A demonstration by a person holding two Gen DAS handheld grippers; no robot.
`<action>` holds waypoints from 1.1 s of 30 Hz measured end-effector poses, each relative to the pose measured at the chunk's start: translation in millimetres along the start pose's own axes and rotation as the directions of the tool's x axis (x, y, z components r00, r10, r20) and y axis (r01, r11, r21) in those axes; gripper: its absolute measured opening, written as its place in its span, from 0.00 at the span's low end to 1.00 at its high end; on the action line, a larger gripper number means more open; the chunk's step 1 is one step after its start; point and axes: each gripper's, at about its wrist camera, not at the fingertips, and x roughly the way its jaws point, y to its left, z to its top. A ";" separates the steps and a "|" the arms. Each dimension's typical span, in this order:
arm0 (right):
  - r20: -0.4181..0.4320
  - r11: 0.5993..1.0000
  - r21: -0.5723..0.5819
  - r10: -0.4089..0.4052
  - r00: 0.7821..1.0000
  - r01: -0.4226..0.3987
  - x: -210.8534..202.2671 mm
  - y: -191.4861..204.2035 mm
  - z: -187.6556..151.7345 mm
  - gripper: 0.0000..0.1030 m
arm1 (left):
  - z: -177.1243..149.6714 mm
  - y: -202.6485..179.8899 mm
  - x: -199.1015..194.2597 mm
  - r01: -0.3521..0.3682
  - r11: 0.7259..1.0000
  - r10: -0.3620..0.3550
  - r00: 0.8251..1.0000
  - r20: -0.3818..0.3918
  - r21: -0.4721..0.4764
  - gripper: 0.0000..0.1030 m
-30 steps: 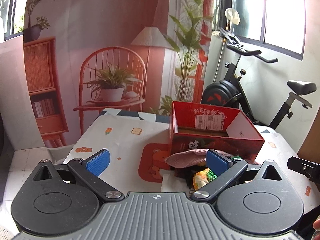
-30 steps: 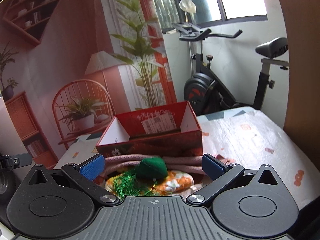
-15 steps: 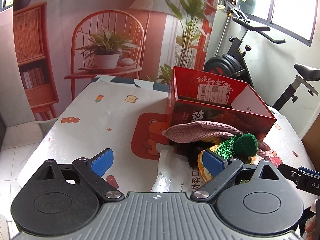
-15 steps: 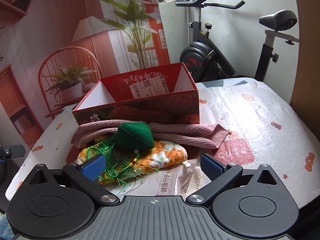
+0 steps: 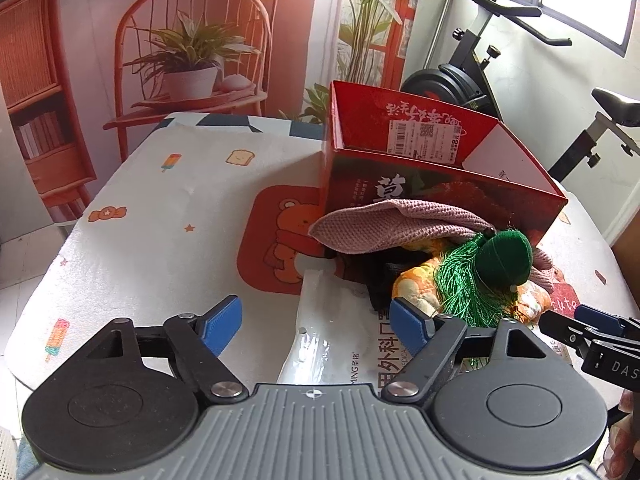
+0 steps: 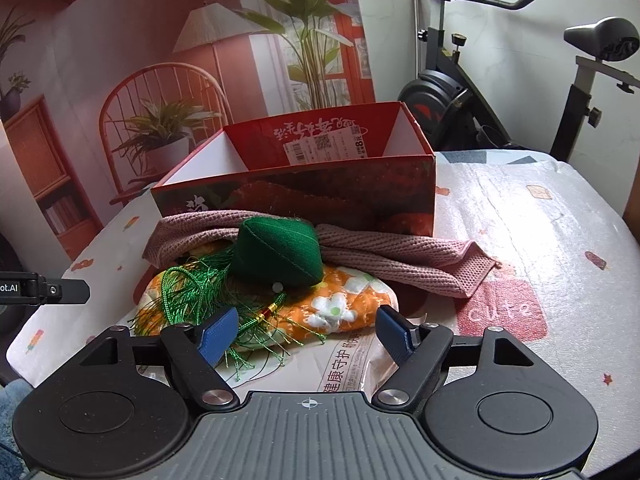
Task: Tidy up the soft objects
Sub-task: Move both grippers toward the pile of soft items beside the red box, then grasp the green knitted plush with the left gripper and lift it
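Note:
A pile of soft things lies in front of an open red box (image 5: pixel 440 184) (image 6: pixel 304 184). On top is a green stuffed sachet (image 5: pixel 505 258) (image 6: pixel 278 256) with a green tassel (image 6: pixel 196 292). Under it lie an orange floral pouch (image 6: pixel 340 304) (image 5: pixel 416 276), a pink knit cloth (image 5: pixel 392 228) (image 6: pixel 400 248) and something black (image 5: pixel 376 280). A white plastic packet (image 5: pixel 336 332) (image 6: pixel 340 364) lies nearest. My left gripper (image 5: pixel 316 326) is open and empty, left of the pile. My right gripper (image 6: pixel 308 332) is open and empty, just short of the pouch.
The table (image 5: pixel 160 208) has a white cloth with cartoon prints. An exercise bike (image 6: pixel 480 92) stands behind it on the right. The right gripper's tip (image 5: pixel 592 324) shows at the right edge of the left wrist view.
Both grippers have tilted down and moved nearer to the pile, which now sits larger and higher in both views. Both jaws stay open.

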 end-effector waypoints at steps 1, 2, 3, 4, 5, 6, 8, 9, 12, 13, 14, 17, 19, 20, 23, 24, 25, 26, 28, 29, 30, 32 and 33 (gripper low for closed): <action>-0.005 1.000 0.004 0.001 1.000 -0.001 2.8 -2.0 0.9 0.67 | 0.9 -1.9 2.6 0.010 1.000 -0.010 1.000 -0.006 0.002 0.76; -0.009 1.000 0.008 0.004 1.000 -0.004 5.5 -4.3 1.7 0.65 | 2.2 -4.0 4.9 0.019 1.000 -0.019 1.000 -0.011 0.004 0.73; -0.011 1.000 0.009 0.007 1.000 -0.007 8.1 -6.5 2.7 0.64 | 4.2 -5.8 7.1 0.028 1.000 -0.028 0.999 -0.015 0.008 0.70; -0.013 1.000 0.009 0.008 1.000 -0.008 10.4 -8.1 4.1 0.64 | 6.2 -9.0 9.3 0.038 0.999 -0.037 0.999 -0.018 0.017 0.69; -0.013 1.000 0.008 0.008 1.000 -0.008 13.3 -9.1 5.7 0.64 | 9.0 -12.6 11.5 0.045 0.999 -0.045 0.999 -0.021 0.029 0.67; -0.013 1.000 0.006 0.006 1.000 -0.006 15.8 -10.3 7.6 0.64 | 12.0 -15.4 13.5 0.051 0.998 -0.050 0.999 -0.021 0.040 0.66; -0.013 1.000 0.001 0.003 1.000 -0.003 20.2 -12.4 11.7 0.64 | 19.1 -23.1 18.7 0.061 0.996 -0.060 0.998 -0.020 0.062 0.66; -0.012 1.000 -0.005 0.007 1.000 -0.007 22.0 -13.3 13.8 0.64 | 21.5 -26.2 20.7 0.065 0.995 -0.064 0.998 -0.021 0.069 0.66; -0.007 0.999 -0.026 0.018 1.000 -0.018 25.6 -14.9 20.0 0.61 | 28.0 -35.5 28.4 0.090 0.992 -0.087 0.995 -0.041 0.084 0.65; -0.006 0.999 -0.033 0.024 1.000 -0.025 26.6 -15.0 21.8 0.61 | 30.6 -38.5 31.2 0.104 0.991 -0.100 0.994 -0.050 0.089 0.64; -0.006 0.999 -0.041 0.035 0.999 -0.035 28.7 -14.7 24.2 0.61 | 33.2 -41.9 33.9 0.116 0.988 -0.111 0.992 -0.059 0.098 0.61; -0.014 0.995 -0.063 0.071 0.997 -0.071 34.8 -11.9 28.3 0.61 | 41.7 -53.2 40.2 0.155 0.980 -0.146 0.986 -0.076 0.128 0.60; -0.024 0.992 -0.078 0.094 0.995 -0.096 39.7 -9.0 29.4 0.61 | 45.9 -60.5 43.6 0.193 0.971 -0.182 0.979 -0.087 0.140 0.60; -0.027 0.990 -0.088 0.106 0.994 -0.108 42.0 -7.4 30.4 0.61 | 47.9 -63.7 45.8 0.215 0.966 -0.203 0.975 -0.094 0.145 0.60; -0.029 0.985 -0.122 0.120 0.992 -0.123 47.8 -3.6 33.5 0.61 | 52.1 -76.1 53.1 0.267 0.948 -0.250 0.962 -0.112 0.175 0.60; -0.033 0.984 -0.124 0.122 0.992 -0.125 50.2 -2.1 34.7 0.60 | 53.8 -80.7 56.8 0.277 0.943 -0.257 0.959 -0.123 0.184 0.60; -0.037 0.984 -0.123 0.128 0.991 -0.132 52.2 -2.0 35.8 0.60 | 54.6 -83.9 59.4 0.278 0.943 -0.257 0.958 -0.130 0.182 0.59; -0.041 0.983 -0.122 0.137 0.990 -0.141 54.1 -1.3 35.8 0.60 | 55.6 -85.8 61.9 0.292 0.940 -0.271 0.953 -0.135 0.174 0.58; -0.046 0.980 -0.126 0.146 0.988 -0.151 57.8 0.3 35.9 0.60 | 58.4 -90.1 65.4 0.339 0.928 -0.318 0.937 -0.147 0.155 0.58; -0.048 0.979 -0.133 0.151 0.987 -0.156 59.3 1.3 35.8 0.60 | 59.5 -92.0 67.0 0.365 0.920 -0.343 0.926 -0.154 0.142 0.58; -0.048 0.977 -0.143 0.155 0.987 -0.161 60.1 2.2 35.3 0.59 | 60.5 -93.8 69.3 0.390 0.911 -0.368 0.915 -0.166 0.131 0.58; -0.053 0.973 -0.162 0.157 0.986 -0.163 62.5 4.4 34.9 0.56 | 61.7 -97.9 74.8 0.424 0.898 -0.398 0.897 -0.191 0.120 0.58; -0.055 0.972 -0.163 0.160 0.986 -0.167 63.6 4.9 34.6 0.56 | 62.0 -99.5 77.8 0.435 0.893 -0.408 0.891 -0.199 0.117 0.57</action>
